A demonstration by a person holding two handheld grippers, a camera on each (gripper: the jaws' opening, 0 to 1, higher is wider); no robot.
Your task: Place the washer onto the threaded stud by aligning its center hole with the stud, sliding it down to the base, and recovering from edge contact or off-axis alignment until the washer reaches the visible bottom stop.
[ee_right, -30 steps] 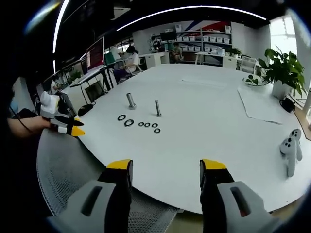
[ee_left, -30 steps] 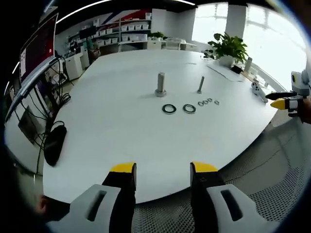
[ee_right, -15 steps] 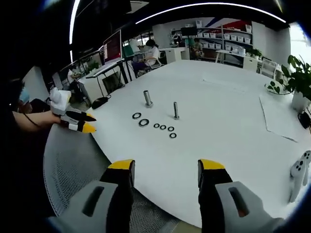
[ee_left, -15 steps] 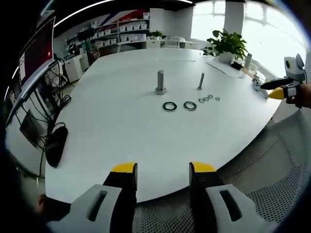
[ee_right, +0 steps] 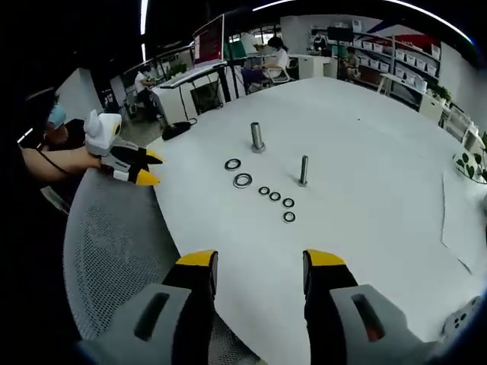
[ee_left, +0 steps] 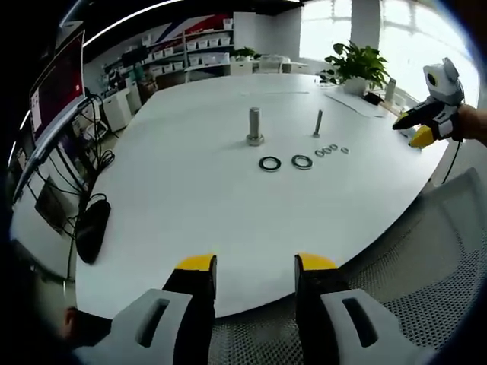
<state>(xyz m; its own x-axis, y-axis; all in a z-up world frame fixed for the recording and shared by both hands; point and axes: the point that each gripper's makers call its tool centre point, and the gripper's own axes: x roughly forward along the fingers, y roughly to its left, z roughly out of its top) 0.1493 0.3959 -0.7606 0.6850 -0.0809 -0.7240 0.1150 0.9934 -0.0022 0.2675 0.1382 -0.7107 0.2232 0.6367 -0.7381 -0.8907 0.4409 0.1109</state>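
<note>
My left gripper (ee_left: 247, 266) and right gripper (ee_right: 253, 262), jaws apart and empty, face the white table (ee_left: 190, 205); washers (ee_right: 243, 180) lie mid-frame, ahead of both, between the upright thick stud (ee_right: 257, 137) and thin stud (ee_right: 303, 170)

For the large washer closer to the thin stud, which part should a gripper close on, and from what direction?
The washer lies flat on the white table, apart from its twin, so no face is exposed. Probably best to come straight down from above and pinch across the ring, one jaw through the center hole, one outside the rim. Take the rim section facing away from the twin, where the table looks bare.
</note>
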